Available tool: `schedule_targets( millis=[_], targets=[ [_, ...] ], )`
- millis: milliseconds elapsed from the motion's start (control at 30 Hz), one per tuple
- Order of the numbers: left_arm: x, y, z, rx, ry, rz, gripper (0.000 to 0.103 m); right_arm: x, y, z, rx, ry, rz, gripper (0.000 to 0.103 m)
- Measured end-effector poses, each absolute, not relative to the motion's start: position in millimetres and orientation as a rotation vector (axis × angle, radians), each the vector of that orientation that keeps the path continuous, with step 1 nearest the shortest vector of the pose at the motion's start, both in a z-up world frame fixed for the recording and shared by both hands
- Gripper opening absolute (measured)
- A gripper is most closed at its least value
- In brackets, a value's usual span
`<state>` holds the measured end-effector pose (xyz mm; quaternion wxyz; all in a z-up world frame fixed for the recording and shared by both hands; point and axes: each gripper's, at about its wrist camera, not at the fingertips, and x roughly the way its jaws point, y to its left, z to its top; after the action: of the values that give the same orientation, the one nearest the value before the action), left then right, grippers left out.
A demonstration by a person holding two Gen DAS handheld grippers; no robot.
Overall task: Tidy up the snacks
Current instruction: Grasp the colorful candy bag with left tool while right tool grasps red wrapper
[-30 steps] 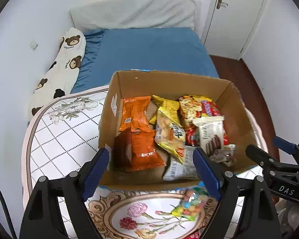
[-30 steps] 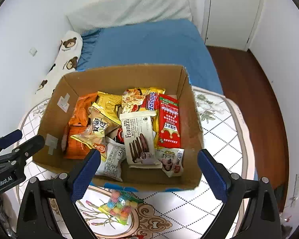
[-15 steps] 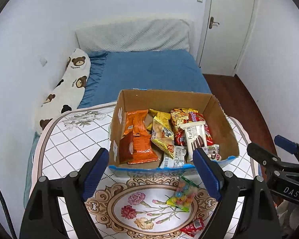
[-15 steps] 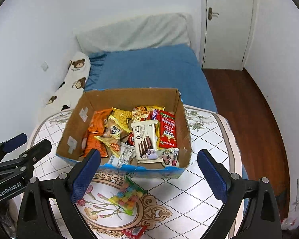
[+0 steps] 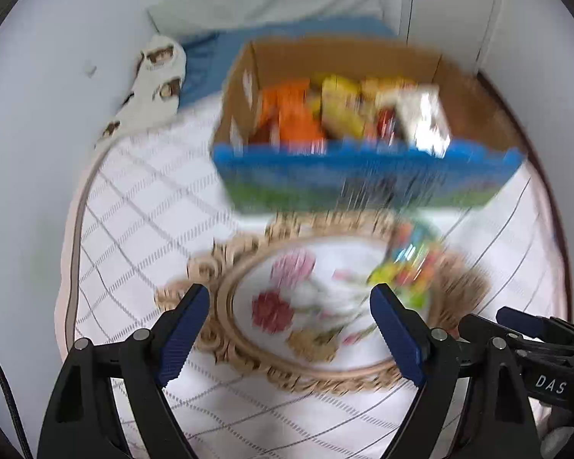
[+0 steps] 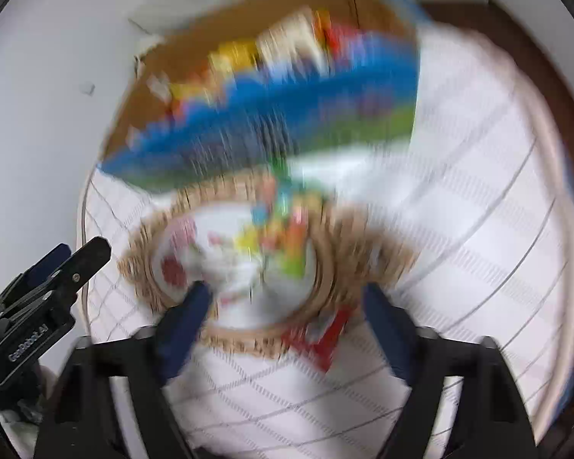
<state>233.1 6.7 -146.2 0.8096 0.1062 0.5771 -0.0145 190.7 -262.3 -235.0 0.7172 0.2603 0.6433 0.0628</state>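
Both views are motion-blurred. A cardboard box (image 5: 474, 95) with a blue printed front holds several snack packets, orange, yellow and white, and stands at the far side of the table; it also shows in the right wrist view (image 6: 271, 122). A colourful candy bag (image 5: 409, 264) lies on the table in front of the box, ahead of my right gripper (image 6: 283, 306). A red packet (image 6: 321, 336) lies near the right gripper's right finger. My left gripper (image 5: 291, 321) is open and empty over the floral medallion. The right gripper is open and empty.
The table wears a white quilted cloth (image 5: 141, 229) with a floral medallion in the middle. A bed with a blue sheet (image 5: 210, 57) and a bear-print pillow (image 5: 153, 76) lies behind the table. A white door (image 5: 451, 0) is at the back right.
Both grippers have pulled back and dropped lower toward the table, so the box sits farther ahead. The right view has swung and tilted. Both stay open and empty.
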Motion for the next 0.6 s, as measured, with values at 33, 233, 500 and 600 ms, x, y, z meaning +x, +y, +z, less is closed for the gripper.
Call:
schedule_targets(
  millis=[33, 233, 500, 600],
  targets=[
    [229.8, 8.0, -155.7, 0.244, 1.248, -0.021, 0.086, 185.8, -262.1, -244.9, 0.608, 1.437, 0.141, 0.077],
    [223.0, 13.7, -190.1, 0.291, 1.308, 0.005, 0.086, 170.5, -249.8, -304.2, 0.737, 1.534, 0.125, 0.070],
    [245.1, -21.7, -199.5, 0.350, 1.329, -0.083, 0.086, 156.5, -261.1, -310.9, 0.699, 1.494, 0.077, 0.043],
    [260.1, -54.7, -208.1, 0.399, 1.343, -0.176, 0.086, 150.7, -287.0, -300.5, 0.685, 1.466, 0.023, 0.043]
  ],
)
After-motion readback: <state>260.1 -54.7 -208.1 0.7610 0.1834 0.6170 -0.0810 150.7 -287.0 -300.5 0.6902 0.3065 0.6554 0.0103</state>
